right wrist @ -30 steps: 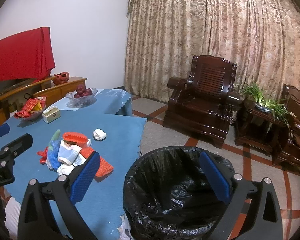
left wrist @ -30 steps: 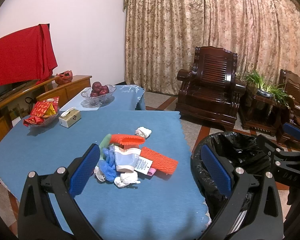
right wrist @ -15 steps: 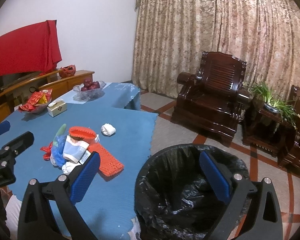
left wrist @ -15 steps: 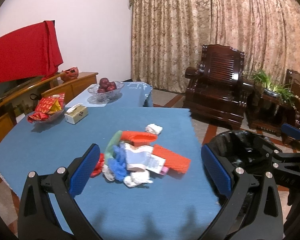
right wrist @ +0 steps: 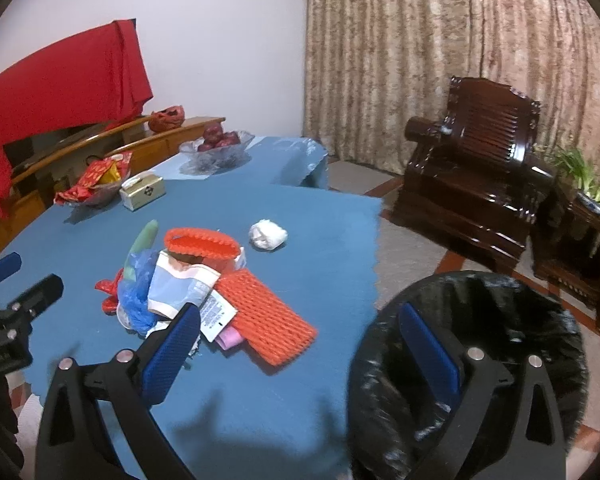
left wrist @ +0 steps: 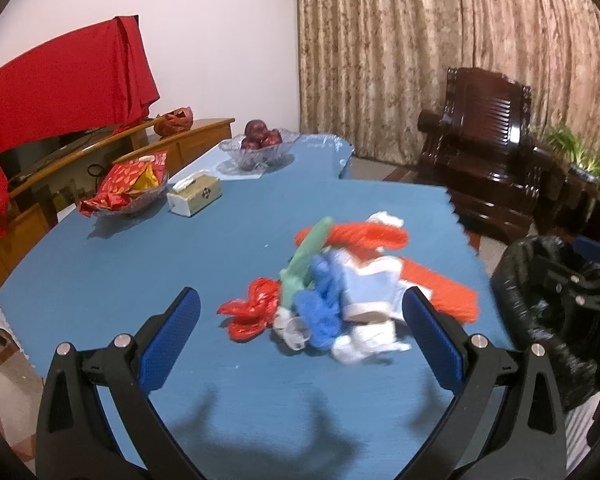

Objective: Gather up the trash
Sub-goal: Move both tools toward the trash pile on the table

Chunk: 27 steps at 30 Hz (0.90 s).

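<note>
Two grippers, left (left wrist: 300, 322) and right (right wrist: 298, 344), gape empty; trash (left wrist: 340, 284) lies dead ahead of the left, bin (right wrist: 480, 304) rightward.

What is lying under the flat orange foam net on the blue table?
A pink piece sticks out from under the flat orange foam net, beside a white printed label. Anything further beneath is covered.

Left wrist view over table (left wrist: 100, 280), right wrist nearer bin (right wrist: 500, 320), both share trash pile (left wrist: 332, 292).
</note>
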Tool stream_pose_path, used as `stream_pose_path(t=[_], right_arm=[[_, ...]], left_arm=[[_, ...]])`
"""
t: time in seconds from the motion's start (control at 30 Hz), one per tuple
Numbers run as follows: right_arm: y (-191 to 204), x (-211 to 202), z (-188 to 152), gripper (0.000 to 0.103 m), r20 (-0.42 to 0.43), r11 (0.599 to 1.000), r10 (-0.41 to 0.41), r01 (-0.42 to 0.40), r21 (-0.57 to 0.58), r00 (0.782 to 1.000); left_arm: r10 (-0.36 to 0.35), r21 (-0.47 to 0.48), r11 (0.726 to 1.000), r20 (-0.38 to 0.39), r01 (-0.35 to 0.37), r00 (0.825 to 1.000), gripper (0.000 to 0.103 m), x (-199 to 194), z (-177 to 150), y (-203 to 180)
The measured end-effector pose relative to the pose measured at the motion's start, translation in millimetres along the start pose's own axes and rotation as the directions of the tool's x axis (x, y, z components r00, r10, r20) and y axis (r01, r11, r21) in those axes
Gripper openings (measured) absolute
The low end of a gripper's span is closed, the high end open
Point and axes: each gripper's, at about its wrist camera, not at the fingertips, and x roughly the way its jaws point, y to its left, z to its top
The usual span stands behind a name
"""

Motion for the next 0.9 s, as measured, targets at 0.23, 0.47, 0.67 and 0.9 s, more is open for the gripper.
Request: stream_pose_path(t=[0.23, 0.47, 0.67, 0.9], right_arm=[[10, 41, -5, 0.086, -0.053, 1.000, 0.021, -0.021, -0.005, 0.998], [23, 68, -8, 0.081, -0.095, 0.998, 0.042, -0.047, -0.048, 0.995], [32, 90, -4, 0.079, -0.113, 0.997, 0.040, -0.047, -0.056, 0.993], [45, 106, 0, 0.075, -0.123, 0.995, 0.044, -0.055, -0.081, 0.991]], left_arm=[[0.006, -0.011, 1.000, -0.048, -0.007, 0.999, 0.098, 35, -13, 8], [0.031, -0.008, 0.999, -0.081, -0.032, 0.996, 0.093, 68, -18, 19], [0.061, -0.038, 0.997, -0.126, -0.066, 0.990, 0.077, 104, -20, 50], [0.045, -0.037, 0.998, -0.187, -0.053, 0.981, 0.073, 140, -23, 65]])
